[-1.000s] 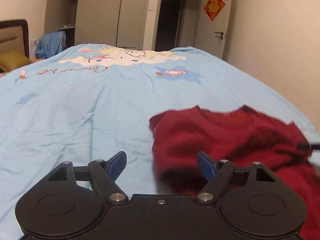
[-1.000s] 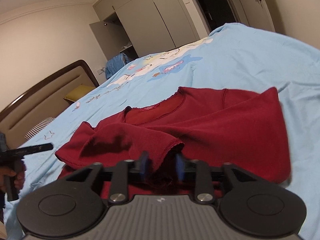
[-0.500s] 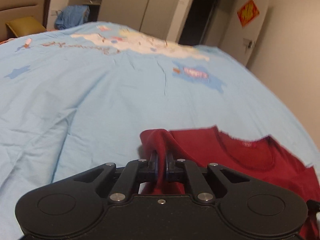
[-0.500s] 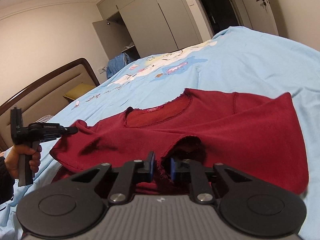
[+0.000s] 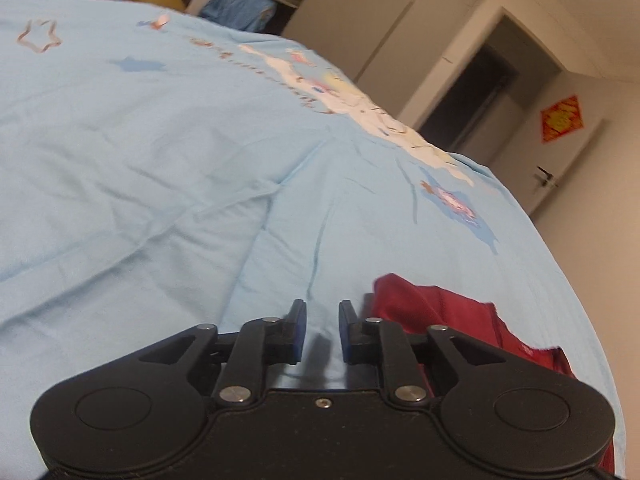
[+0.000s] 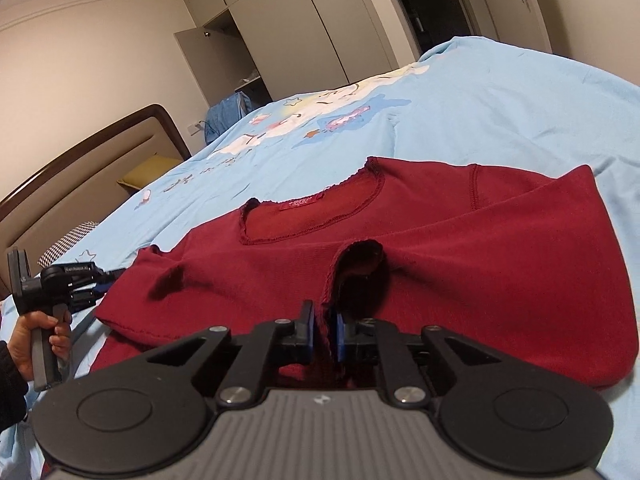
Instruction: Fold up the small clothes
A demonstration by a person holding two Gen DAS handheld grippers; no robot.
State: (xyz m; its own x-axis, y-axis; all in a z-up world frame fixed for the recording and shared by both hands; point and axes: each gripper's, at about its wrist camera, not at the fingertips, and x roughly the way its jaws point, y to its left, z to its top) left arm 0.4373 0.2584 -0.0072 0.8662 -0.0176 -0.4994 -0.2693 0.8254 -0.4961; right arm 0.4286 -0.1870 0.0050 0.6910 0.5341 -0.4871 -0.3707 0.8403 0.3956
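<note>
Pinching a frayed sleeve cuff between blue pads, the right gripper [image 6: 323,332] holds the dark red knit top [image 6: 460,240], which lies spread on the wrinkled pale blue bedsheet [image 6: 500,92]. The left gripper [image 5: 322,330], jaws narrowly parted and empty, hovers beside the garment's edge, gripped by a hand [image 6: 34,340].

Our left gripper [image 5: 322,330] stands with its blue-padded jaws parted and nothing between them, our left hand [image 6: 34,342] wrapped around its handle; our right gripper [image 6: 323,334] has its jaws pinched on cloth, held level
</note>
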